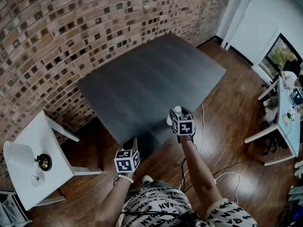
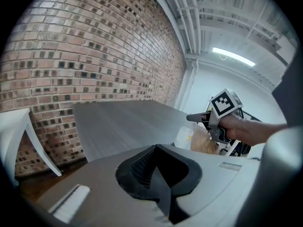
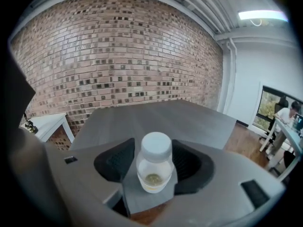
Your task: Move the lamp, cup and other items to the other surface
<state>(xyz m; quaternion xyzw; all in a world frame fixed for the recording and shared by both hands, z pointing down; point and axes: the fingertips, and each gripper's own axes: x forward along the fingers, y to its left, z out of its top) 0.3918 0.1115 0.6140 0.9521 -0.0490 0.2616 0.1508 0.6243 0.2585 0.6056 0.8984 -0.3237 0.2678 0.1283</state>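
The brick wall (image 1: 71,22) ran behind both surfaces, which stood on a wooden floor (image 1: 227,126). The dark bench (image 1: 151,79) took up most of the head view, and its top was bare except at the near right edge, where the work was happening. The white bench (image 1: 40,136) stood well apart at the left and was far smaller. It carried the lamp (image 1: 19,162) with its pale shade and, just beside that, a little dark plant pot (image 1: 43,162). No cup could be picked out there, as anything that small was too faint to name. With those things grouped on the white bench and the dark one clear, the bottle looked like one of the "other items" passing between the two, though which way could not be told.

The left gripper (image 2: 158,164) hung low by the person's body with its jaws together on nothing, probably parked to stay out of the way.

The right gripper (image 3: 154,150) reached to the dark bench's edge, and its jaws appeared clamped on the bottle (image 3: 154,167), one pad against each side. The bottle was a small clear one with a white cap and a trace of something at the bottom. It was upright and gripped high on its body, which would let it be stood down cleanly. It could not be told whether its base touched the bench's corner or hung just above.
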